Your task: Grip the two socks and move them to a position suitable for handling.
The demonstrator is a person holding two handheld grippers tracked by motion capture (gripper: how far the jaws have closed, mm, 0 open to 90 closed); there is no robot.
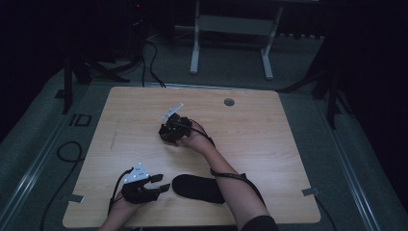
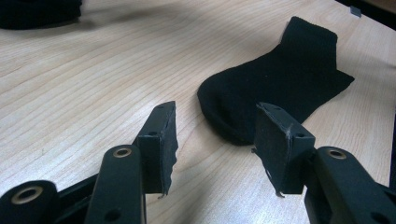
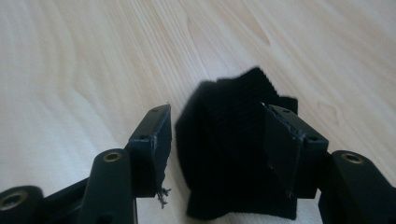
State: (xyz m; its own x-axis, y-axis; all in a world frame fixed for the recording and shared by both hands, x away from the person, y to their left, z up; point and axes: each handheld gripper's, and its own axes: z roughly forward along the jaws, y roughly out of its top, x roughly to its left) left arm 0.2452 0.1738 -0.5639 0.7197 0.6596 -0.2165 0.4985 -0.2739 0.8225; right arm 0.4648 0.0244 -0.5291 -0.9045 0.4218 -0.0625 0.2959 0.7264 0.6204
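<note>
The left gripper is open with nothing in it, near the desk's front edge, beside the flat sock. The right gripper, mid-desk, has a bunched sock between its jaws; I cannot tell whether it is pinching it. A loose grip could drop it.
</note>
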